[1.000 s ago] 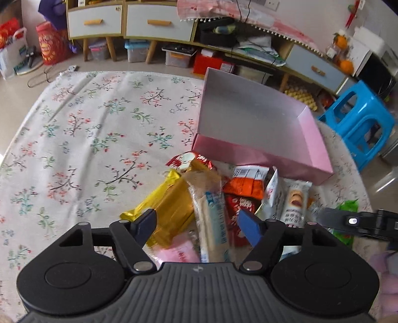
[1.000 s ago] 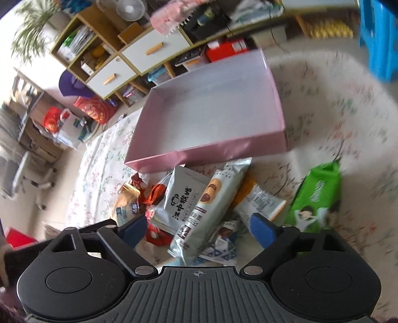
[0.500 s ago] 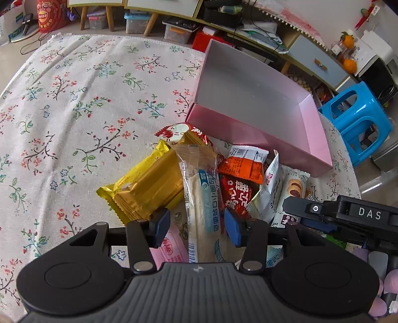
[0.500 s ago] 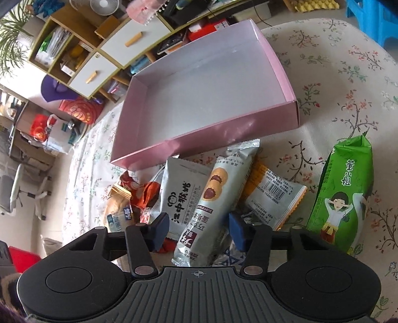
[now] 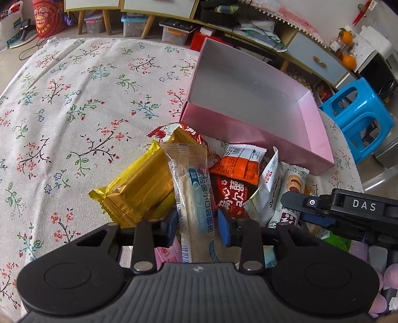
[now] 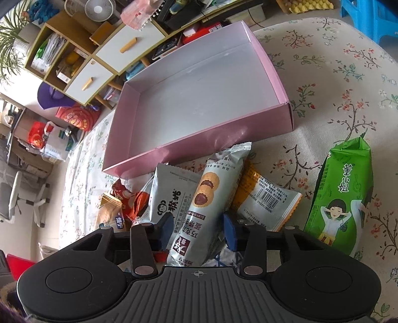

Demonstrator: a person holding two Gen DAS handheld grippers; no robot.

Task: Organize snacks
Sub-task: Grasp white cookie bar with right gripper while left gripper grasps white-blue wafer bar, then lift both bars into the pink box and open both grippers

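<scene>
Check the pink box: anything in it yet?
Empty. Both wrist views show the pink box with a bare grey floor; all the snack packets lie outside on the tablecloth, in front of its near wall.

Light: I see soft, even daylight in both views, bright enough
Shadows: faint, short ones beside the pink box [image 6: 199,139] wall
Glare: mild sheen on the gold wrapper [image 5: 139,188] and the box floor
Focus: both sharp, no motion blur
Distortion: strong fisheye bending; the counter [image 5: 62,111] edge curves

Floral tablecloth [image 5: 74,104], blue plastic stool [image 5: 358,124], drawer cabinet [image 6: 109,59], white fan [image 6: 97,9], oranges [image 5: 348,48]
</scene>
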